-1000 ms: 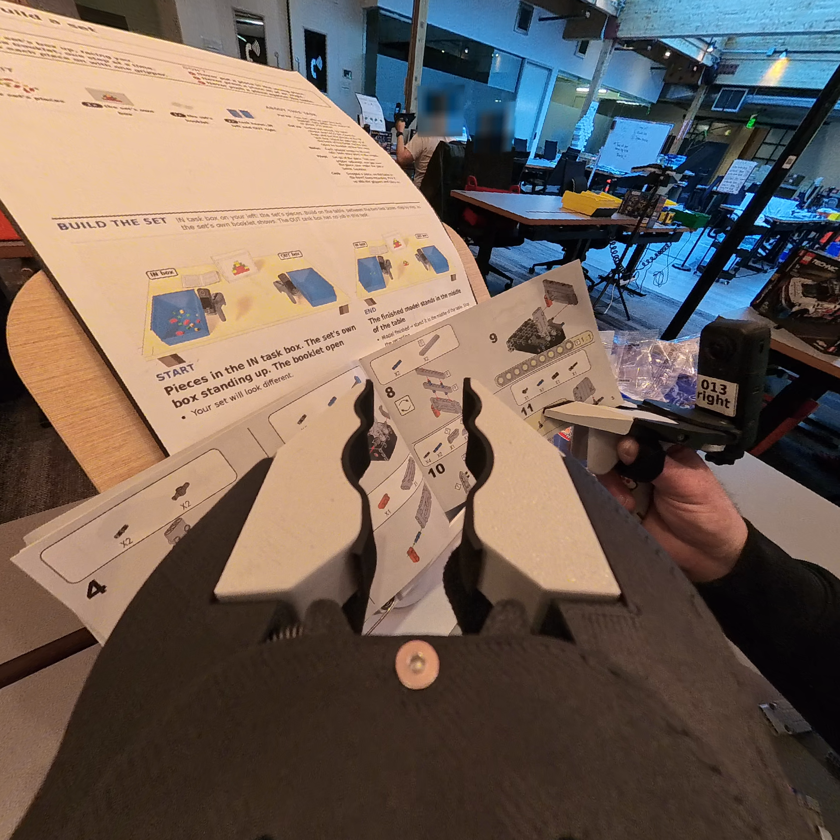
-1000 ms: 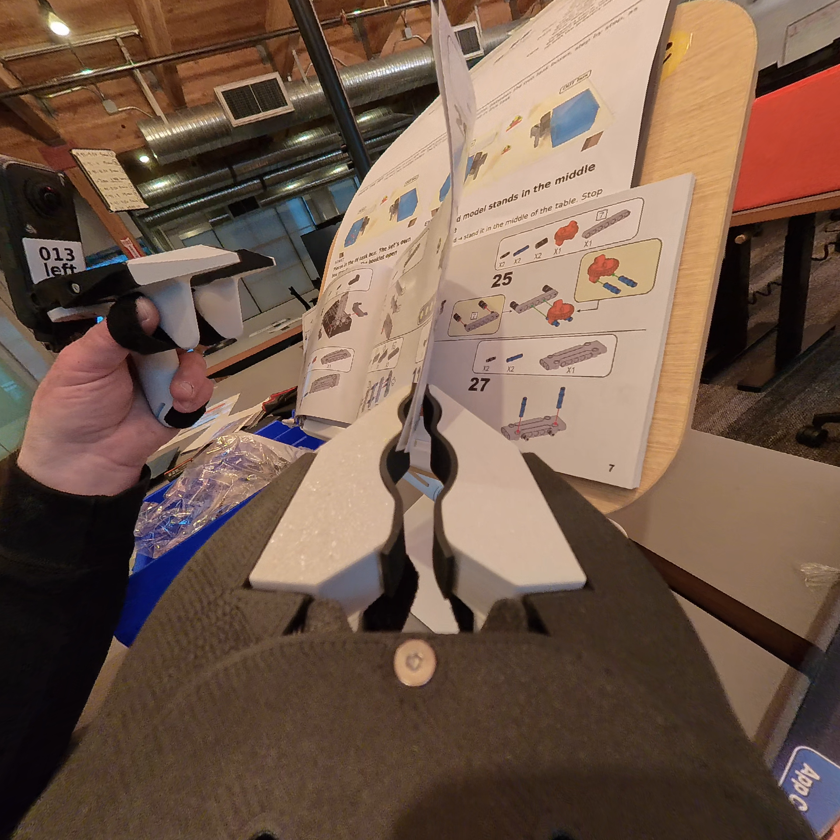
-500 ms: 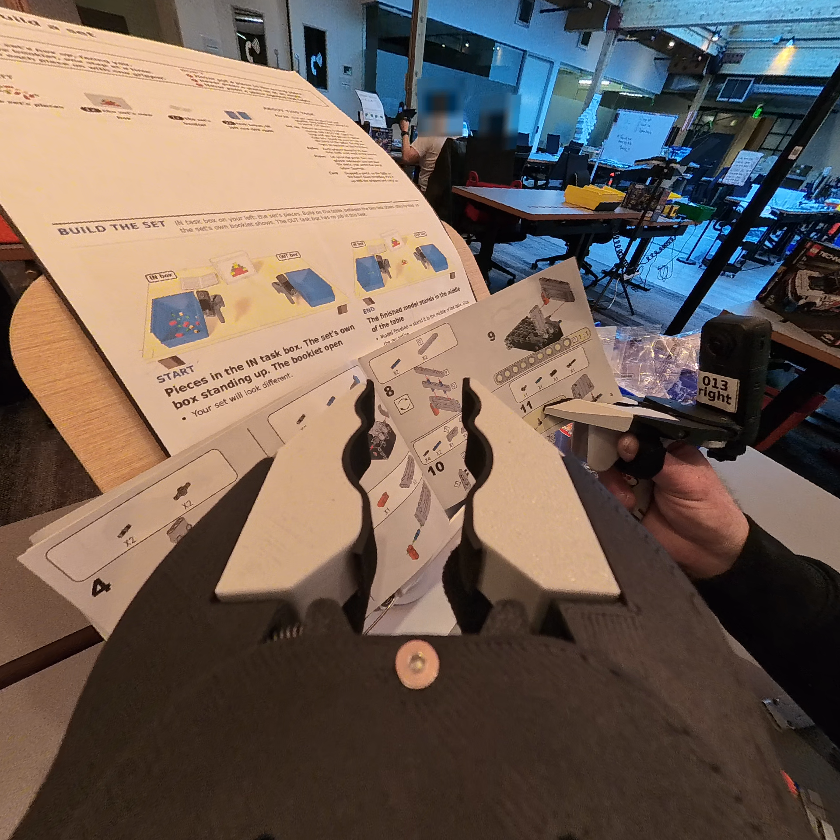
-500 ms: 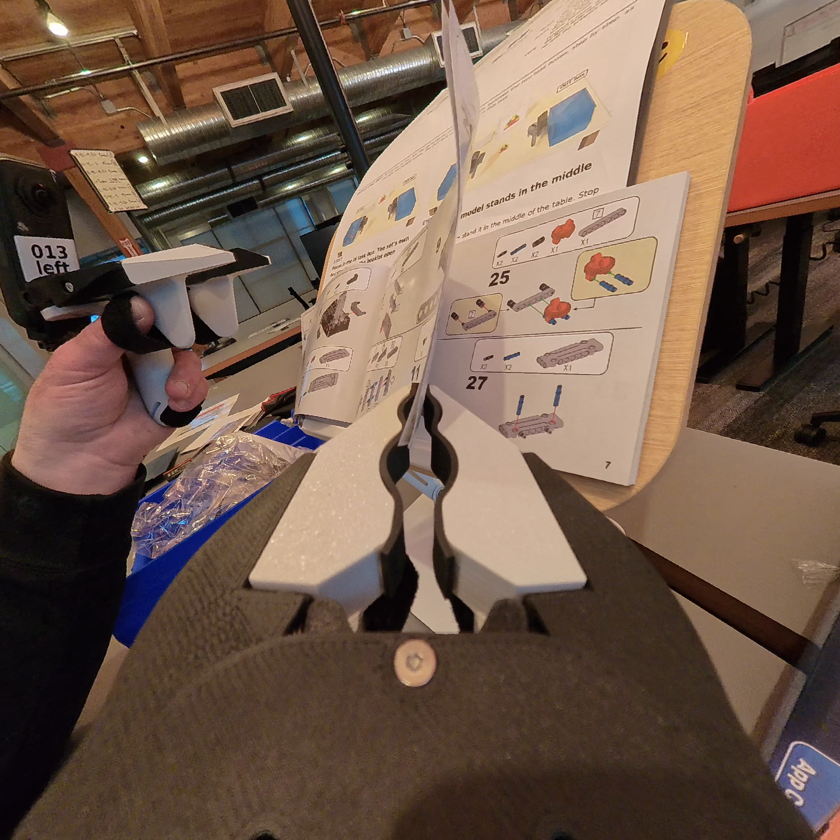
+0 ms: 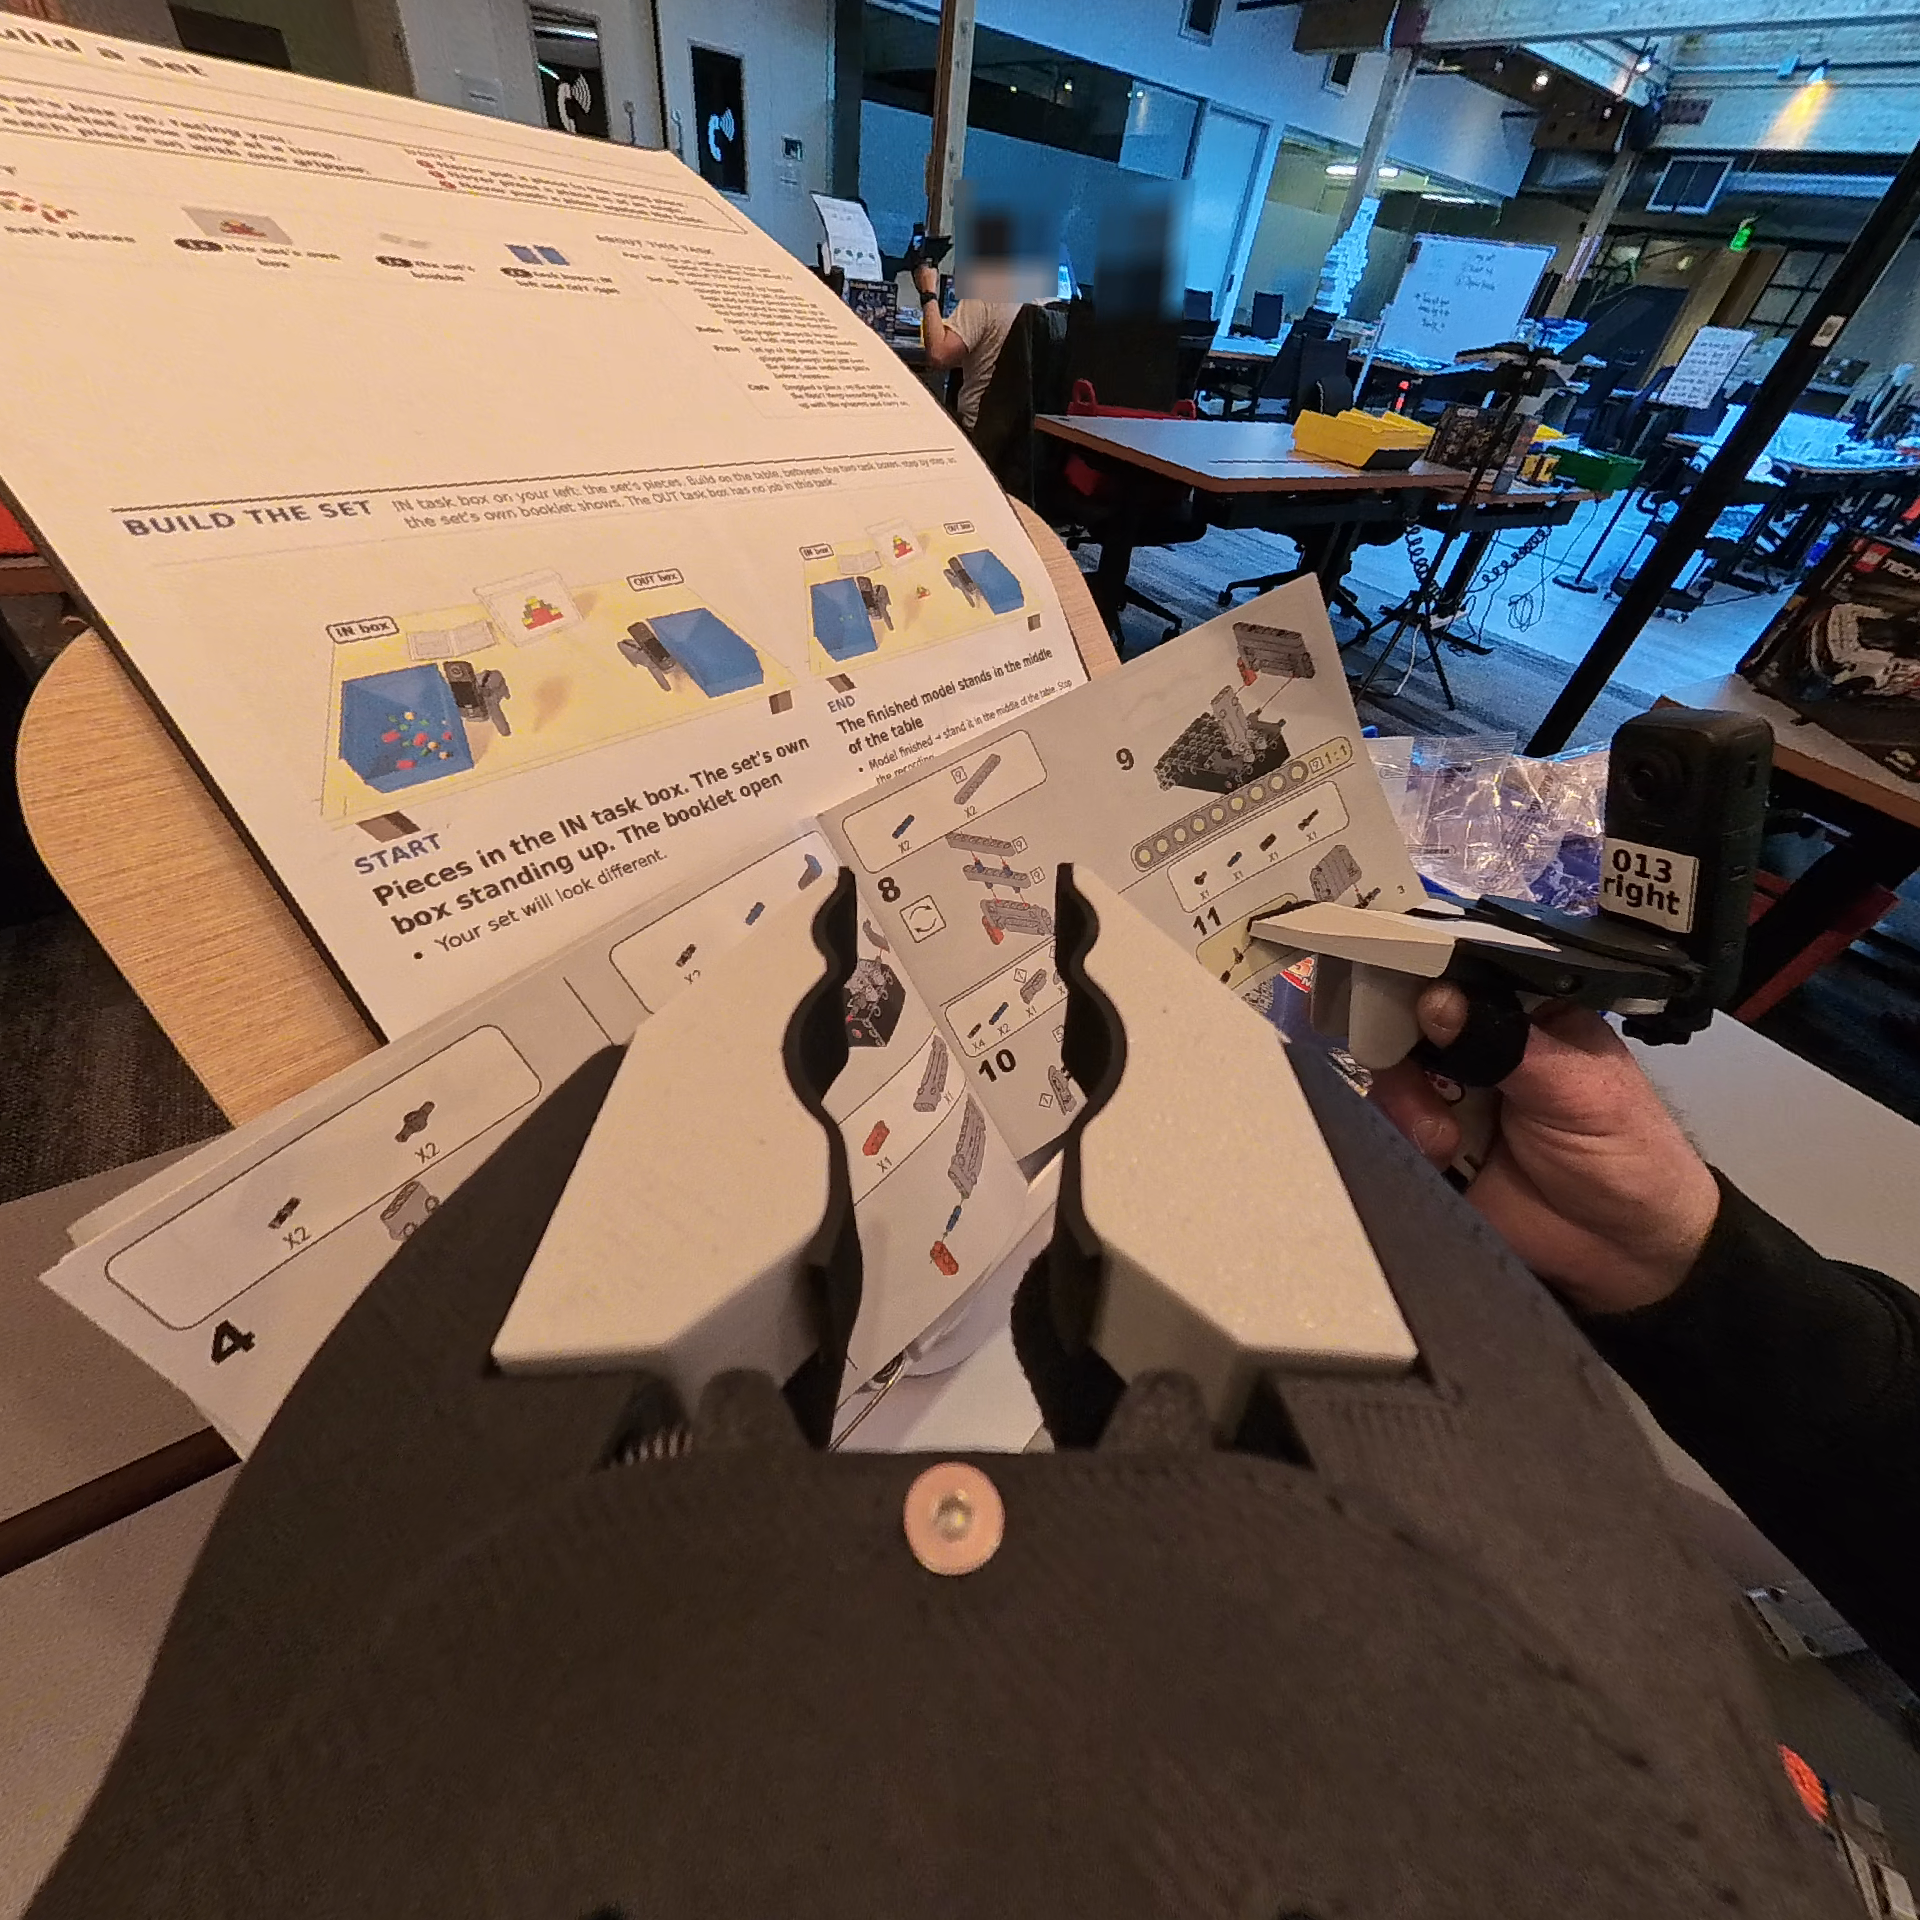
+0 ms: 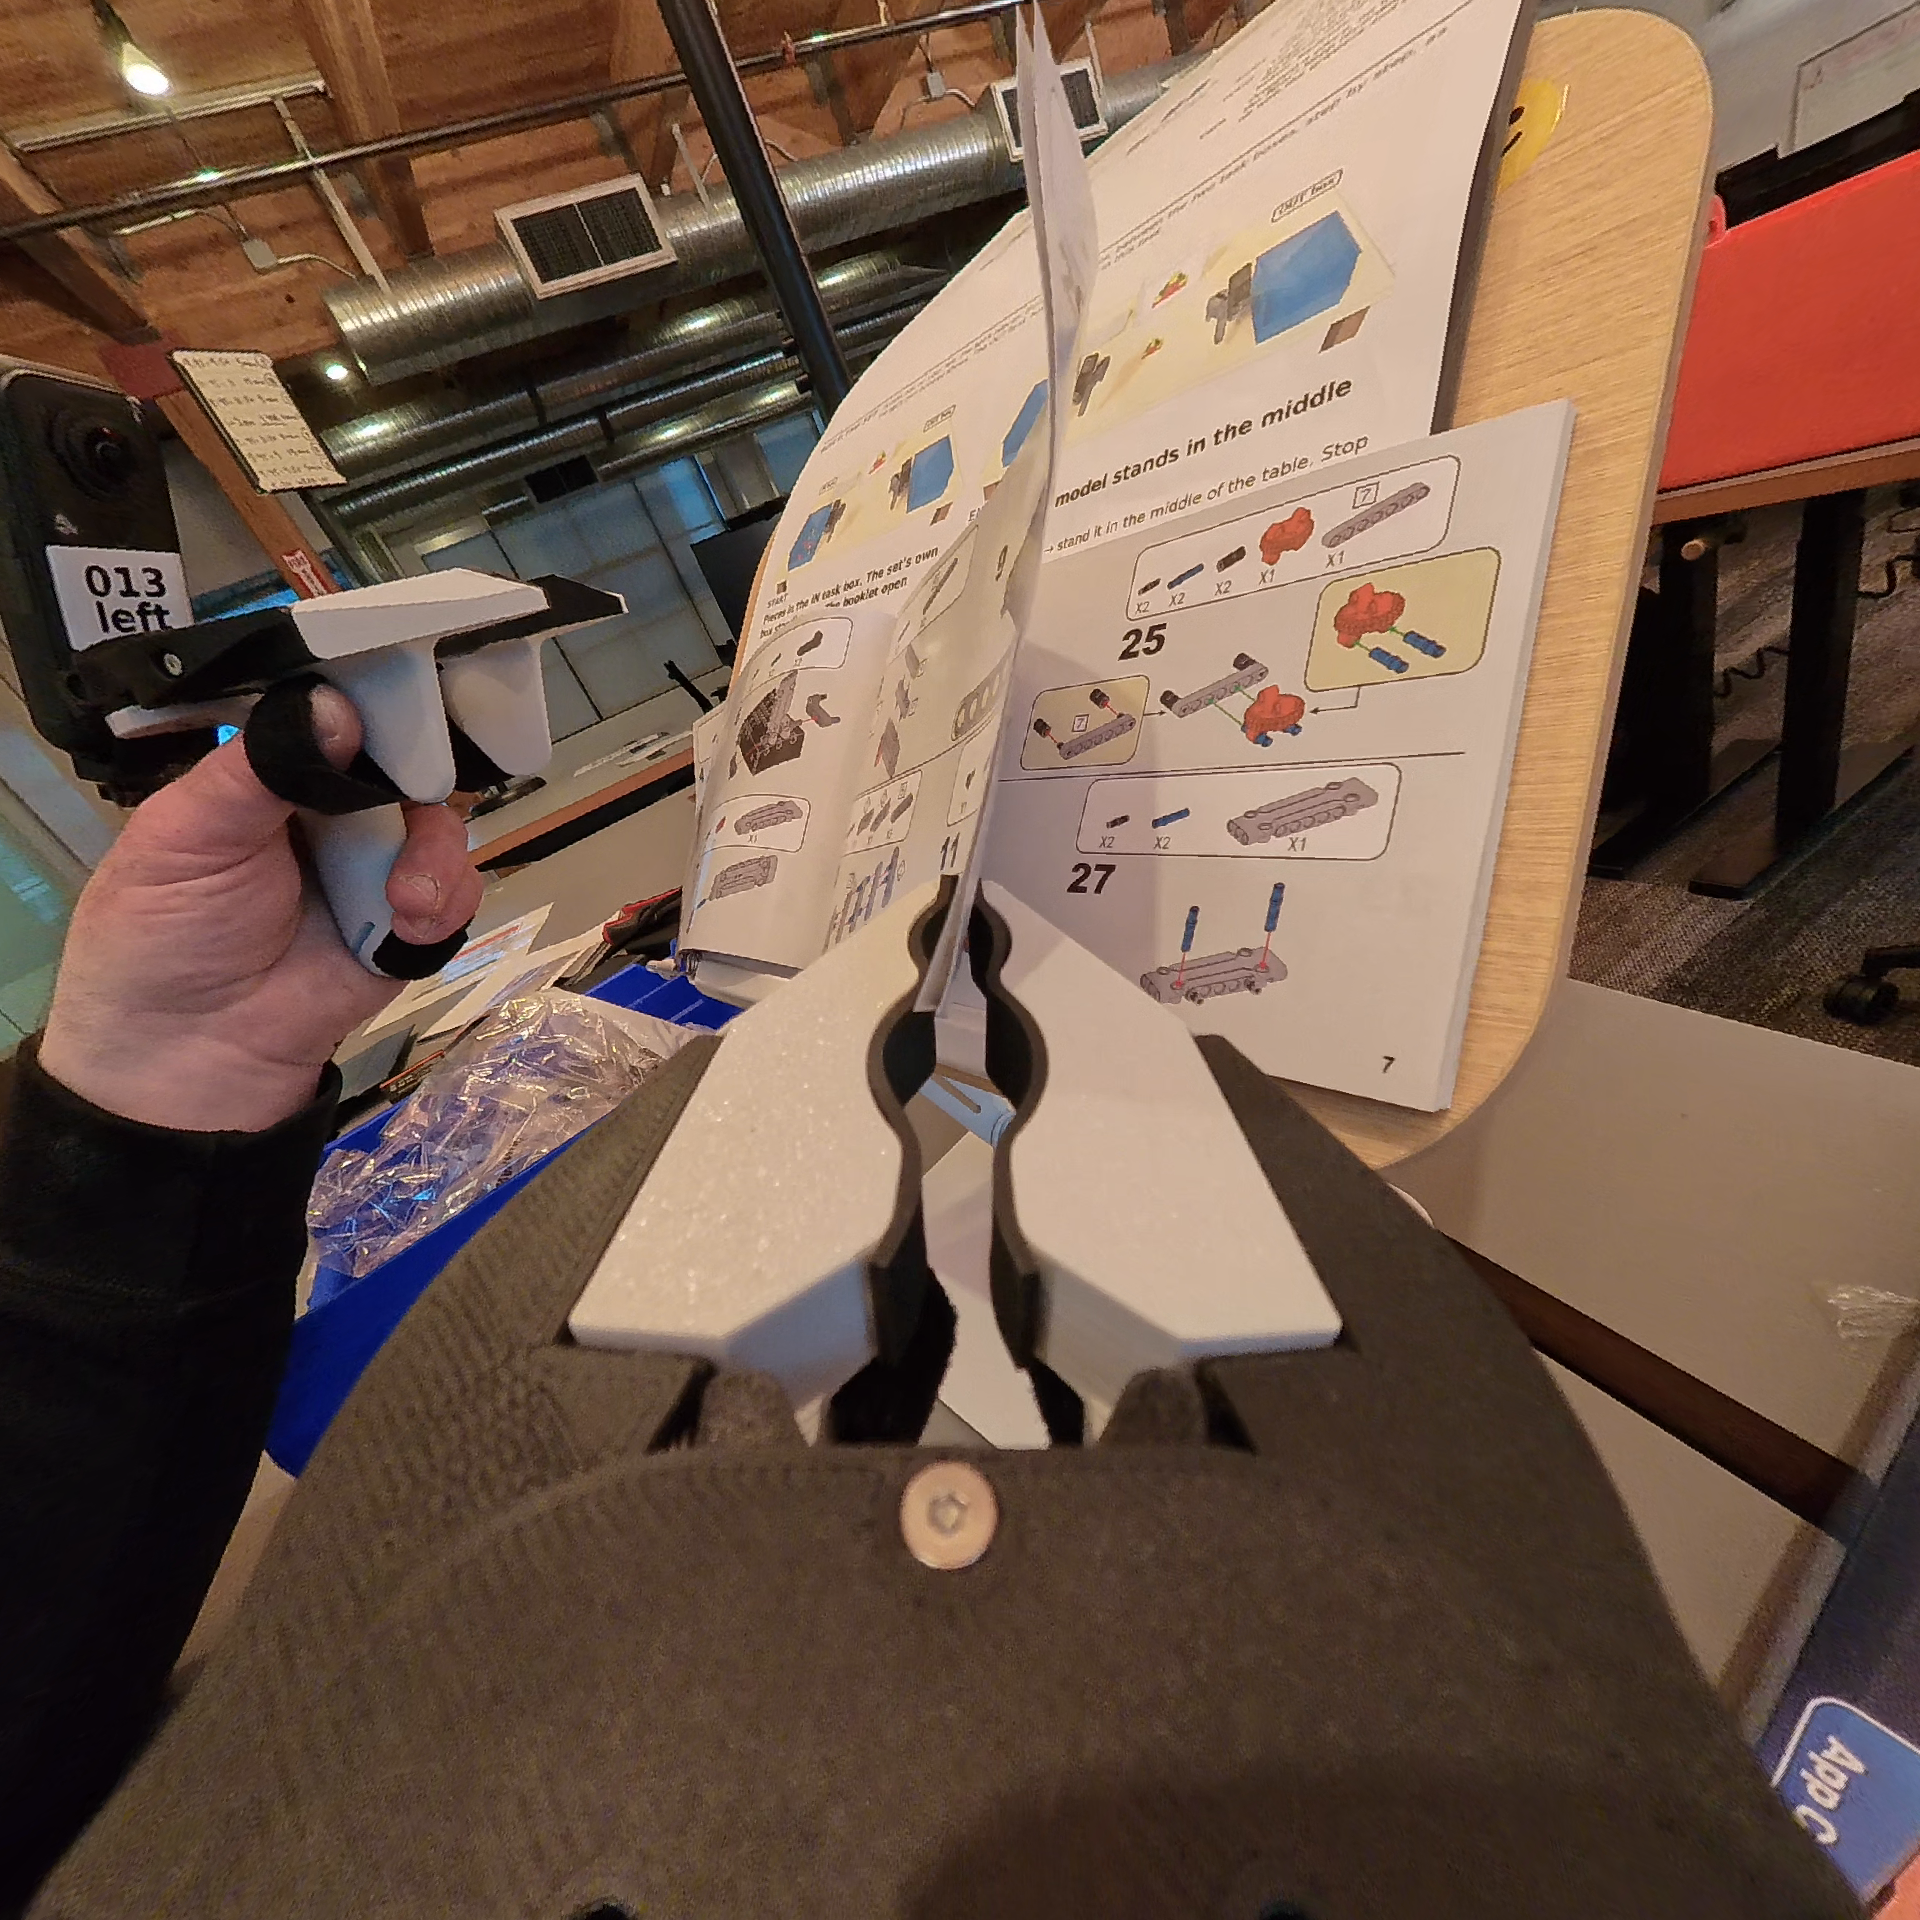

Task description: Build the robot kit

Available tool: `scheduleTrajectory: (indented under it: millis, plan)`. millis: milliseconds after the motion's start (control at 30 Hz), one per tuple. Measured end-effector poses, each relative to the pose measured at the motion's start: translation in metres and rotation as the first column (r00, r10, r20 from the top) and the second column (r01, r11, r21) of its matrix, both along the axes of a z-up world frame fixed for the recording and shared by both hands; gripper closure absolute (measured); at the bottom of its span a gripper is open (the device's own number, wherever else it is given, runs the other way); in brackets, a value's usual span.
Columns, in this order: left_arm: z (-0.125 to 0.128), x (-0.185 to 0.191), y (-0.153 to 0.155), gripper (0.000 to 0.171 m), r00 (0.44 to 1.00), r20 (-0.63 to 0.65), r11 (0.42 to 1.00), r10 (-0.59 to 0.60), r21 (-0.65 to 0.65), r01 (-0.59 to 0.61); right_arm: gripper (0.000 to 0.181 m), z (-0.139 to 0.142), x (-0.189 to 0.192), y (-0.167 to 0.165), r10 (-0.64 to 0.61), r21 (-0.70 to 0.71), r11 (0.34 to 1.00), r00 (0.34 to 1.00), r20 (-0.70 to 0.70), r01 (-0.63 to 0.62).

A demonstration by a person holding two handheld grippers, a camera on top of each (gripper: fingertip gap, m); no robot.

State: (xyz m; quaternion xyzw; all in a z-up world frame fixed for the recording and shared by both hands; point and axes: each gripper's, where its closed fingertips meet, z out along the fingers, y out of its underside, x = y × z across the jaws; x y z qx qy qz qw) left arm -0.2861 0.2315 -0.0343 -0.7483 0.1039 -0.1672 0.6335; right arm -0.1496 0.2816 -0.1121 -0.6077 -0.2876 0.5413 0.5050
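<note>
An open building-instruction booklet (image 6: 1299,727) leans upright against a wooden board (image 6: 1621,312). My right gripper (image 6: 961,909) is shut on the lower edge of one booklet page (image 6: 1049,312), which stands edge-on, lifted off the spread. In the left wrist view the same page (image 5: 1122,831) is pinched at its right edge by the right gripper (image 5: 1262,925), held in a hand. My left gripper (image 5: 951,894) is open and empty, its jaws a little in front of the booklet's left pages (image 5: 312,1195), not touching. It also shows in the right wrist view (image 6: 582,603).
A large printed instruction sheet (image 5: 468,416) lies on the board behind the booklet. A blue bin (image 6: 364,1320) with clear plastic bags (image 6: 488,1081) sits left of the booklet. A black pole (image 5: 1714,457) rises behind. A printed box (image 6: 1849,1766) lies on the grey table (image 6: 1662,1195). Left tips to right tips: about 15 centimetres.
</note>
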Motion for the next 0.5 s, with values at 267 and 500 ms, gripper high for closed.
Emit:
scheduleTrajectory:
  millis: [267, 500]
  plan:
    - [-0.0006, 0.0013, 0.0002, 0.136, 1.000, -0.006, 1.000, -0.001, -0.003, 0.001, 0.181, 0.0005, 0.0007, 0.0003, 0.001, 0.000, 1.000, 1.000, -0.003, -0.001]
    - [-0.0001, 0.0016, -0.0002, 0.136, 1.000, -0.009, 1.000, 0.000, -0.001, 0.000, 0.181, 0.0007, 0.0009, 0.0003, 0.001, 0.000, 1.000, 1.000, -0.005, -0.001]
